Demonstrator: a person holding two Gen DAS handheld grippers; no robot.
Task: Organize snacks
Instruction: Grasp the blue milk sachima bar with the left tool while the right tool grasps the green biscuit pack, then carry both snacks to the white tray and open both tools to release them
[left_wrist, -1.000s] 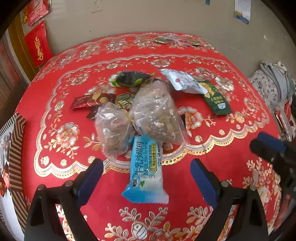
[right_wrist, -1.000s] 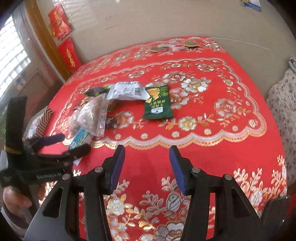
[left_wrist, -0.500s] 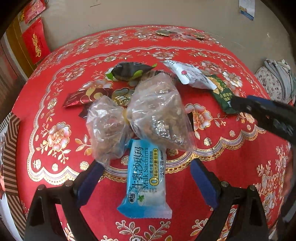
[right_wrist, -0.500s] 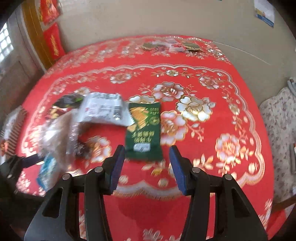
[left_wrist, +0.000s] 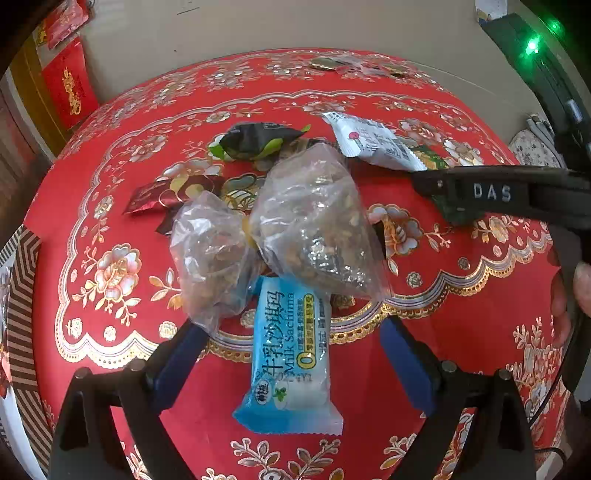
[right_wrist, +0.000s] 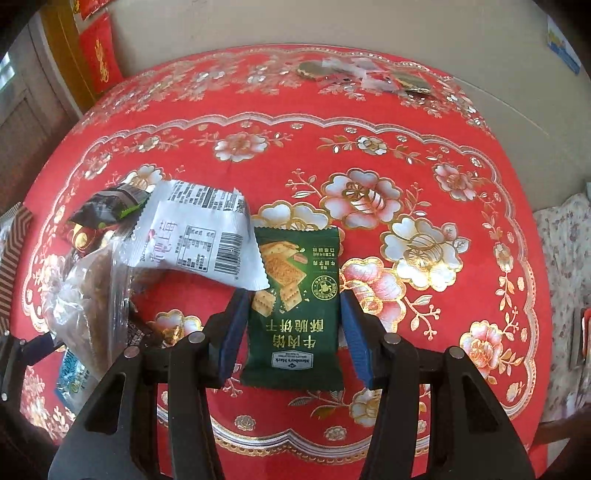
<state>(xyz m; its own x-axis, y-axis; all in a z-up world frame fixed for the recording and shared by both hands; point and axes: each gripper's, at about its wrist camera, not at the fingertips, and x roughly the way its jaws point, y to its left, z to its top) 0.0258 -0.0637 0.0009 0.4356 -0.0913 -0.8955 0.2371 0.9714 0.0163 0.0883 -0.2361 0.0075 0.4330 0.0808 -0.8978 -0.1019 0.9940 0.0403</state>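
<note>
Two open tools straddle separate snacks on the desk (right_wrist: 424, 122), the right tool (right_wrist: 293, 328) around the green cracker packet (right_wrist: 295, 314), the left tool (left_wrist: 291, 354) around the blue sachima bar (left_wrist: 290, 365), likely for simultaneous picks.

On the red floral tablecloth (right_wrist: 406, 147), the dark green cracker packet (right_wrist: 295, 306) lies between the right gripper's (right_wrist: 293, 328) spread fingers. The white barcode-printed packet (right_wrist: 199, 243) sits to its left, overlapping its corner. The clear plastic bag of snacks (left_wrist: 310, 225) rests on the far end of the blue Sachima packet (left_wrist: 291, 354), which lies between the left gripper's (left_wrist: 291, 358) fingers
</note>
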